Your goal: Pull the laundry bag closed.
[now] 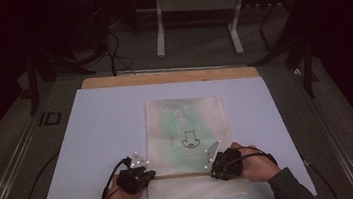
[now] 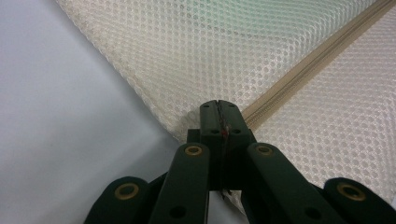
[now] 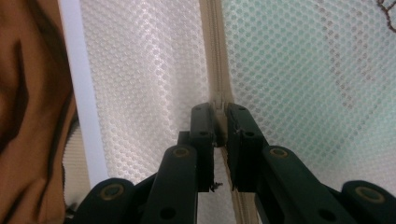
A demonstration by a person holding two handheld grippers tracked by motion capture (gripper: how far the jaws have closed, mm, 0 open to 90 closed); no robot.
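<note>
The left gripper [image 1: 145, 175] sits at the near left of the counter [image 1: 103, 133], held in the person's left hand [image 1: 122, 196]. Its jaws are closed on the left end of the zipper [image 2: 299, 70] of a cream mesh laundry bag [image 1: 188, 133]; in the left gripper view the tips meet with the bag's edge pinched between them.

The right gripper [image 1: 214, 168] sits at the near right, held in the person's right hand [image 1: 255, 163]. Its jaws are closed on the zipper [image 3: 215, 56]; the right gripper view shows a narrow slot between the tips, with the zipper tape clamped in it. A brown sleeve [image 3: 28, 116] lies at the left of that view.

The mesh laundry bag lies flat at the middle of the counter, its long side running near to far. The zipper crosses the bag from left to right near the bag's near end, and both grippers hold the bag along this line, well apart from each other. Green-tinted contents and a small dark outline drawing [image 1: 190, 139] show through the mesh beyond the zipper.

The counter carries a pale sheet; a wooden edge [image 1: 169, 76] shows along its far side. Beyond the counter, a grey metal stand [image 1: 193, 2] is on the floor.
</note>
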